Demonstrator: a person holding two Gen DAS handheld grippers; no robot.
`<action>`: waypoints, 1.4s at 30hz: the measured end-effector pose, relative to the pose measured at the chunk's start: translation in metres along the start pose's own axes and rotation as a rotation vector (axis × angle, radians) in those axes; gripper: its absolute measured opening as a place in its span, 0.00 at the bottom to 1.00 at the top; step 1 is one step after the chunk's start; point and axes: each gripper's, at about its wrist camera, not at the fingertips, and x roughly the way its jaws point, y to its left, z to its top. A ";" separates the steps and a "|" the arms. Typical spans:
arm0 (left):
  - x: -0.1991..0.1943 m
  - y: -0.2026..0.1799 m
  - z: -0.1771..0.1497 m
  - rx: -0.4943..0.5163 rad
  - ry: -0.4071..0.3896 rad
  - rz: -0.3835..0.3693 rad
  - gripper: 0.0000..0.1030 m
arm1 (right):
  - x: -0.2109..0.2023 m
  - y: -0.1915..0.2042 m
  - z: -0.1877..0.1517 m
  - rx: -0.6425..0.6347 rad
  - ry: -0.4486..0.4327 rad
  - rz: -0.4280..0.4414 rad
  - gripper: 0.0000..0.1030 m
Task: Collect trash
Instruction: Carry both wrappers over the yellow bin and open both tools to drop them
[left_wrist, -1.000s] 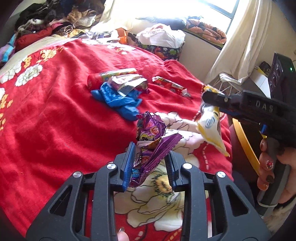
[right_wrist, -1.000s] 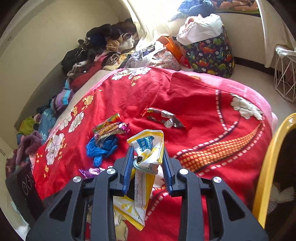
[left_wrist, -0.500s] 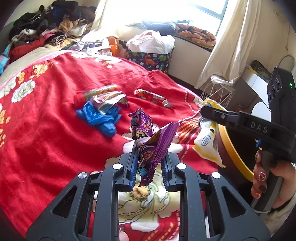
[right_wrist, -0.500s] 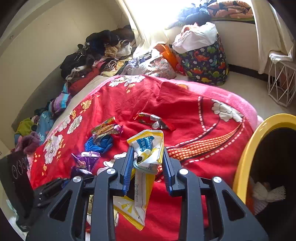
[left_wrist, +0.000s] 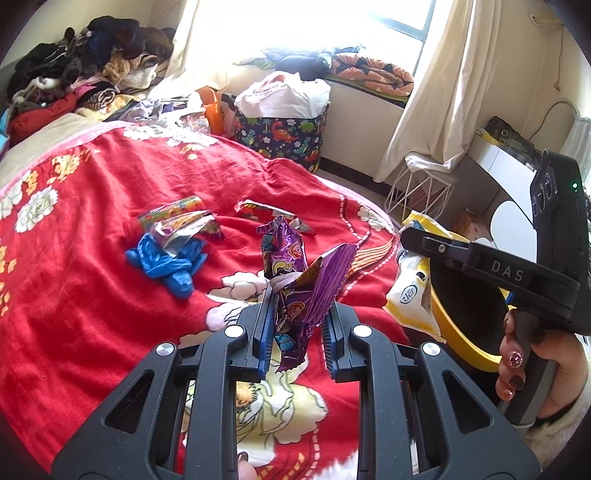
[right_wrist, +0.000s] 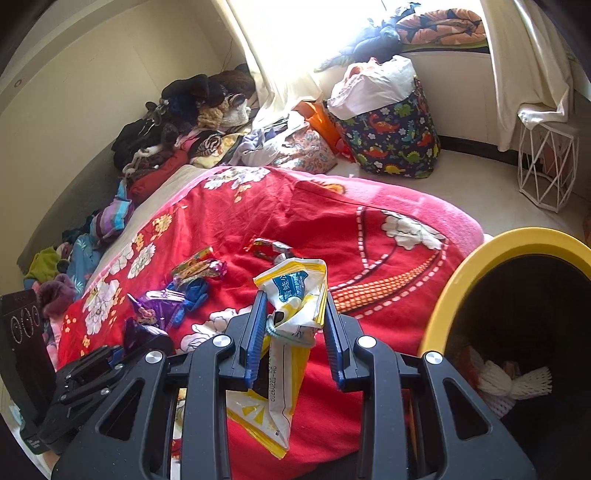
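Observation:
My left gripper (left_wrist: 297, 317) is shut on a purple snack wrapper (left_wrist: 295, 273), held above the red bedspread (left_wrist: 92, 295). My right gripper (right_wrist: 295, 325) is shut on a yellow and white wrapper (right_wrist: 295, 295), beside the yellow-rimmed trash bin (right_wrist: 491, 258). In the left wrist view the right gripper (left_wrist: 424, 240) holds that yellow wrapper (left_wrist: 410, 291) at the bin's rim (left_wrist: 454, 339). On the bedspread lie a blue glove (left_wrist: 166, 262), a colourful wrapper (left_wrist: 177, 218) and a red wrapper (left_wrist: 266, 212).
Clothes (right_wrist: 184, 122) are piled at the bed's head. A dinosaur-print basket (right_wrist: 391, 133) and a white wire stand (right_wrist: 546, 162) stand on the floor by the window. White netting (right_wrist: 506, 384) lies inside the bin.
My left gripper closed on the purple wrapper and lifted it off the bed. My right gripper carried the yellow wrapper right, toward the bin, which came into view.

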 end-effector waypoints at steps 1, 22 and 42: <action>0.000 -0.002 0.001 0.003 -0.001 -0.002 0.16 | -0.001 -0.002 0.000 0.003 -0.001 -0.004 0.27; 0.001 -0.049 0.010 0.078 -0.014 -0.046 0.16 | -0.041 -0.038 -0.004 0.040 -0.085 -0.049 0.27; 0.004 -0.092 0.017 0.136 -0.032 -0.099 0.16 | -0.079 -0.074 -0.006 0.095 -0.166 -0.107 0.27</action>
